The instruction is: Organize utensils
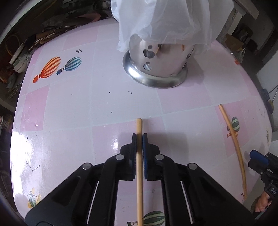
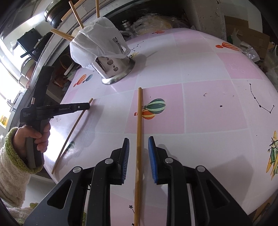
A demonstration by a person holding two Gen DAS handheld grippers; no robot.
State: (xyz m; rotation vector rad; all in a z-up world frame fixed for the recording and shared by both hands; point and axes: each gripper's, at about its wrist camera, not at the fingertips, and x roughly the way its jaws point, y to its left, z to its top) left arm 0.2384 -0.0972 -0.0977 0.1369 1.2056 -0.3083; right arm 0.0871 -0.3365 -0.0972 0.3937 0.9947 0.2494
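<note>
Left wrist: left gripper (image 1: 139, 137) clamps a chopstick (image 1: 139, 173); right gripper (image 2: 138, 147) gapes astride another chopstick (image 2: 139, 121).

You are in a home kitchen: a table (image 2: 199, 73) with a balloon cloth, a metal chopstick holder (image 2: 114, 69), pots (image 2: 52, 15) behind.

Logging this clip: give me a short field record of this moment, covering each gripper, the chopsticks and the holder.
left gripper: shut on a chopstick
right gripper: open, fingers either side of a second chopstick lying on the table
holder: perforated metal cup, upright, draped in a white plastic bag
already in holder: several chopsticks sticking out the top
contact, right fingers to chopstick: none visible
</note>
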